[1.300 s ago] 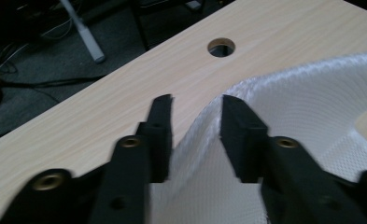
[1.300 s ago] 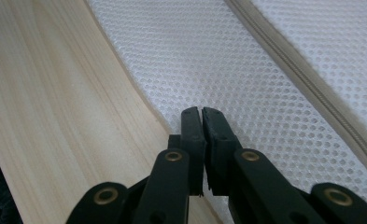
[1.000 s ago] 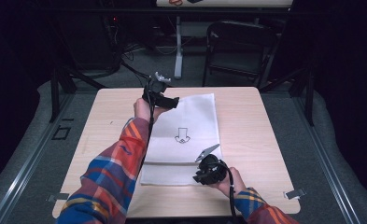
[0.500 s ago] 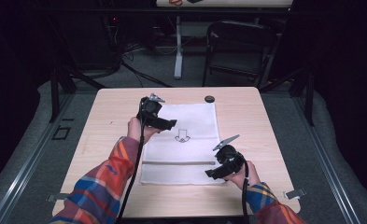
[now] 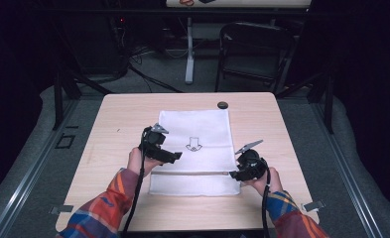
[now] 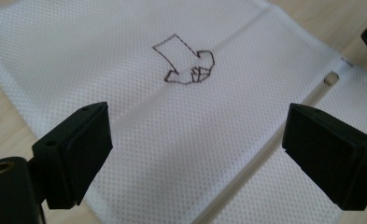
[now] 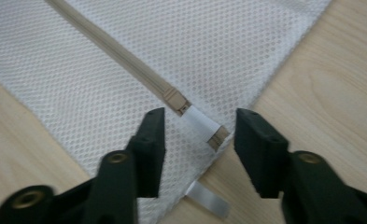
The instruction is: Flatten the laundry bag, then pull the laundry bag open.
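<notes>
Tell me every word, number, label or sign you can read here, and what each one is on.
No words or numbers can be read anywhere.
The one sign is an outlined arrow, drawn in dark line on the white mesh bag; in the high view it points toward the person.
A small white tab pokes out at the bag's corner by the zipper; no print shows on it.

The high view looks forward and down from above the bench's (image 5: pixel 118 124) near edge, taking in the whole top. Each gripper view rides close over the mesh bag (image 6: pixel 181 140), looking along its own jaws. All three views share the bag and its zipper (image 7: pixel 125 60).
</notes>
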Demonstrator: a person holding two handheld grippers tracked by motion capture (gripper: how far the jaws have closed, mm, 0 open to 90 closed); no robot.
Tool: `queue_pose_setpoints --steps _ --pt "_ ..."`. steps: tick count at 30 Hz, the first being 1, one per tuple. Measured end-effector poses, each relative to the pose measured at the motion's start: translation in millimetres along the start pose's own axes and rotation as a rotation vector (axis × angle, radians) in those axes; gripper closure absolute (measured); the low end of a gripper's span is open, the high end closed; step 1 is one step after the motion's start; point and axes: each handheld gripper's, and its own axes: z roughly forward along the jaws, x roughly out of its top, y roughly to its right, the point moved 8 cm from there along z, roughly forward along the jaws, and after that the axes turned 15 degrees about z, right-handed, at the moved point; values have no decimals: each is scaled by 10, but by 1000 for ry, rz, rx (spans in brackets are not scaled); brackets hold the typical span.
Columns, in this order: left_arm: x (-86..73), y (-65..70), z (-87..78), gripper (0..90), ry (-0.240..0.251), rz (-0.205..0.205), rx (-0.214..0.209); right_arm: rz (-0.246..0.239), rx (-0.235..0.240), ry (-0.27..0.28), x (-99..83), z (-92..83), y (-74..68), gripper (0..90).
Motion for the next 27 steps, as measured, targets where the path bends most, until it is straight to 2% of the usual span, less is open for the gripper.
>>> queue_pose_setpoints --steps 2,3,4,5,6,9,13,14,15,17,20,22,24,27 --pt "-17 35 -28 81 9 1 -13 1 -31 -5 9 10 58 686" --pt "-17 35 -28 82 9 1 -13 1 -31 -5 9 10 58 686" --pt "-43 64 -46 82 6 6 -17 35 -28 22 20 56 72 748" --pt "-59 78 -51 85 0 9 -24 11 -48 -6 16 46 109 777" --pt "-75 88 -53 87 -3 8 -25 9 -41 -19 16 57 113 798" --pt "-108 104 -45 88 -8 10 -27 19 -56 -9 34 119 129 851" --pt "-111 119 -32 88 -12 15 -32 1 -76 -33 20 206 129 891" --pt "-109 131 -27 88 -11 15 -39 -3 -70 -39 16 218 125 900" --pt "-109 131 -27 88 -11 15 -39 9 -64 -18 22 244 116 900" --pt "-109 143 -16 89 -17 27 -45 13 -54 -13 24 251 107 900" --pt "-104 164 10 90 -22 32 -54 -7 -61 -31 18 252 114 900" --pt "-97 187 20 90 -19 35 -59 -7 -47 -28 14 266 101 900" --pt "-93 198 24 90 -19 35 -59 -15 -54 -33 7 272 107 900" --pt "-70 241 37 95 -15 48 -71 -41 -48 -31 1 291 86 900"
